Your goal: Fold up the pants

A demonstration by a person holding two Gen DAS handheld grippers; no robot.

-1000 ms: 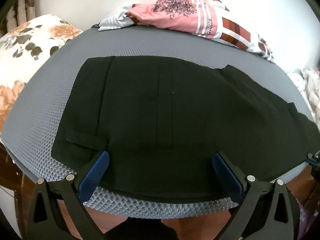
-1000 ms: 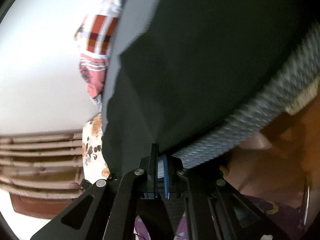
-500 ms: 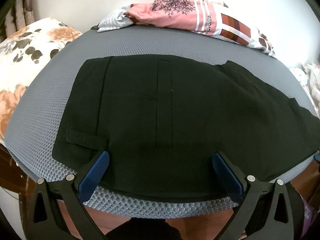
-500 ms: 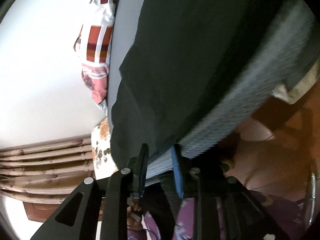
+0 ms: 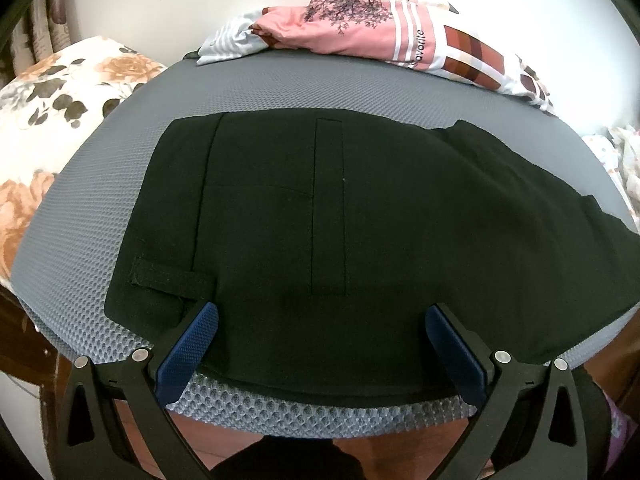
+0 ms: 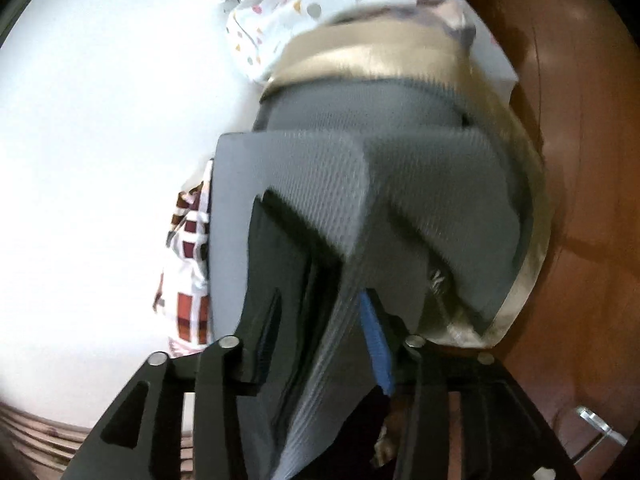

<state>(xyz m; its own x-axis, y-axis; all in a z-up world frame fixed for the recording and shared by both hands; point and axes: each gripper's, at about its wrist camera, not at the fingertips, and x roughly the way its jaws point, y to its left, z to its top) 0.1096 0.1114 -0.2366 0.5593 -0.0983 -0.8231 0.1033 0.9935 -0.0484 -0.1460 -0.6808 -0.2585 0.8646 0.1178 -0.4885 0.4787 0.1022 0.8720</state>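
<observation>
Black pants (image 5: pixel 360 232) lie flat on a grey mesh mattress (image 5: pixel 320 88), waistband at the left, legs running off to the right. My left gripper (image 5: pixel 320 340) is open, its blue fingers (image 5: pixel 192 344) resting over the pants' near edge at the mattress front. My right gripper (image 6: pixel 320 332) is open at the mattress's right end; its fingers straddle the grey mattress edge (image 6: pixel 320 200), with the black pants hem (image 6: pixel 288 248) by the left finger. This view is blurred.
A pink and plaid pile of clothes (image 5: pixel 380 36) lies at the far edge of the mattress. A floral pillow (image 5: pixel 52 96) is at the left. White patterned bedding (image 6: pixel 320 12) lies beyond the right end. Brown floor (image 6: pixel 580 200) is below.
My right gripper has opened, let go of the pants leg, and swung toward the mattress's end. The pants leg has settled flat. My left gripper has stayed put.
</observation>
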